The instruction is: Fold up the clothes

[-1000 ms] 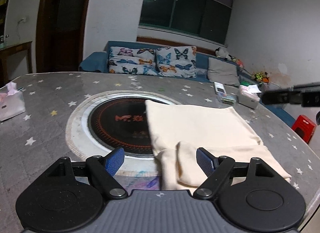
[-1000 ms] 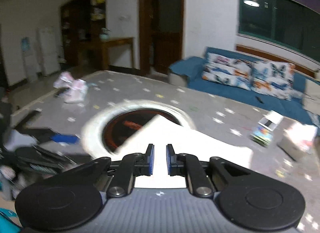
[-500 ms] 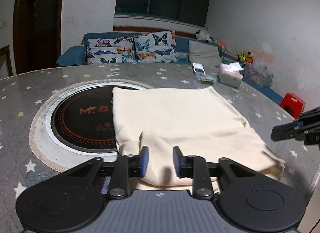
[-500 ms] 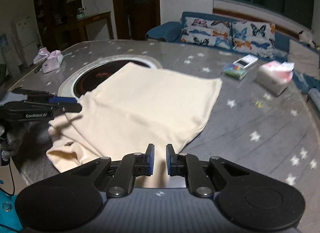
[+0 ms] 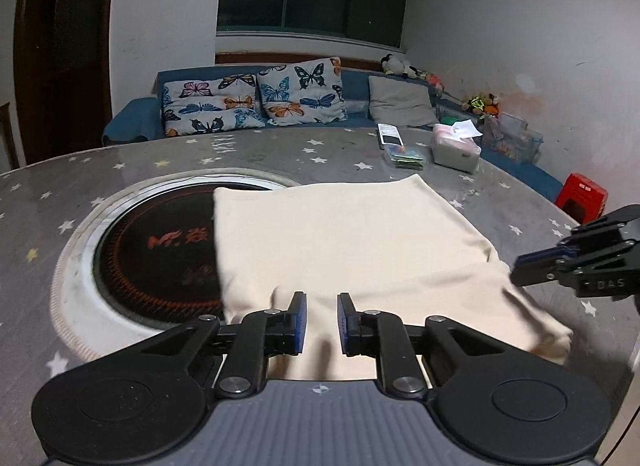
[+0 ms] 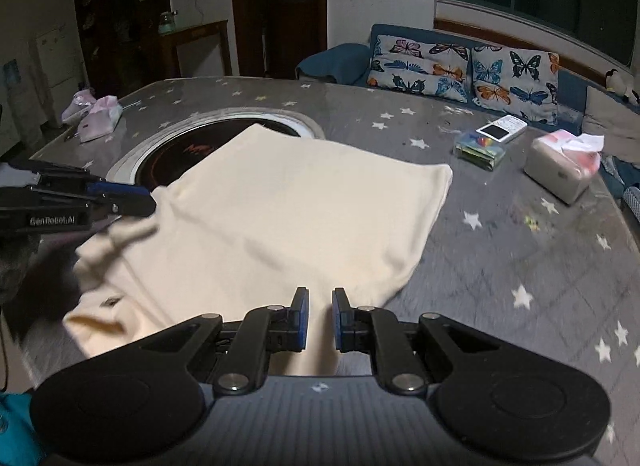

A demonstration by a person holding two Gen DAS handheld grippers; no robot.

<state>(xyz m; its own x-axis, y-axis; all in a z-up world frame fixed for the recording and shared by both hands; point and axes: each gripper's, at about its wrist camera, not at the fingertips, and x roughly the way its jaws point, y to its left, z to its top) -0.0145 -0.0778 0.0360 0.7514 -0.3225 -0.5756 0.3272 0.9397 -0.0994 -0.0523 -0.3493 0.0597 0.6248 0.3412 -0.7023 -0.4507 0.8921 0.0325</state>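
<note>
Cream garment [image 5: 344, 242] lies half-folded on the counter [image 5: 120, 169], partly over its round burner [image 5: 160, 250], left tool [image 5: 322, 322] and right tool [image 6: 320, 320] each clamped on its near edge, so uneven lifting could skew the fold.

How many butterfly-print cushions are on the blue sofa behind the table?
2. The left butterfly cushion and the right butterfly cushion lean side by side against the sofa back; a plain grey cushion sits further right. None looks hidden.
</note>
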